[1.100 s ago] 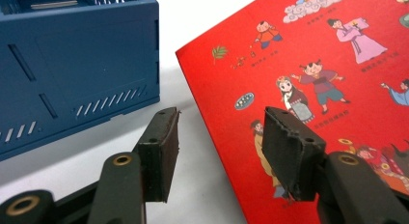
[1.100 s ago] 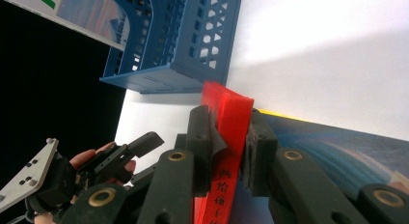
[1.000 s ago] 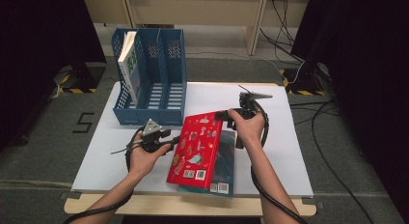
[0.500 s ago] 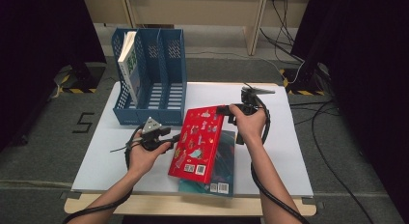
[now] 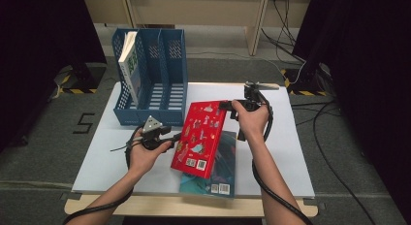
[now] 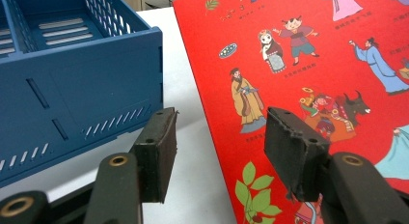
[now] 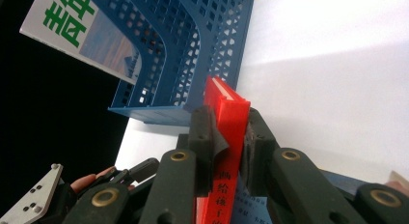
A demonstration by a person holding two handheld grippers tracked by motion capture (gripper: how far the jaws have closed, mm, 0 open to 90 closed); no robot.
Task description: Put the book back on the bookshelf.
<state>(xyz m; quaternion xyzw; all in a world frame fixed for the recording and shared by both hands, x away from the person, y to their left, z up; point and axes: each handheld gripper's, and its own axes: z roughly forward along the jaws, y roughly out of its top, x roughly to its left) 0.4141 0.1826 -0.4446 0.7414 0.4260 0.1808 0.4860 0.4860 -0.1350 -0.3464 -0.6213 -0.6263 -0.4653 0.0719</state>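
Red picture book [image 5: 199, 138], seemingly a stiff, glossy hardcover, stood tilted above a teal book [image 5: 219, 174], its one-o'clock corner clamped by the right gripper [image 5: 226, 105], while the left gripper [image 6: 219, 149] gaped beside its nine-o'clock edge.

place: lab/studio | evidence: black curtains [image 5: 43, 50], floor hazard tape [image 5: 72, 90], trailing cables [image 5: 295, 21]

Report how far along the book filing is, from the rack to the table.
Done: one white book stands in the left slot of the blue file rack. In hand: the right gripper is shut on the top edge of the red picture book, tilting it up, while the left gripper waits open beside its cover. Left: slotting the red book, then the teal book lying flat beneath it on the table.
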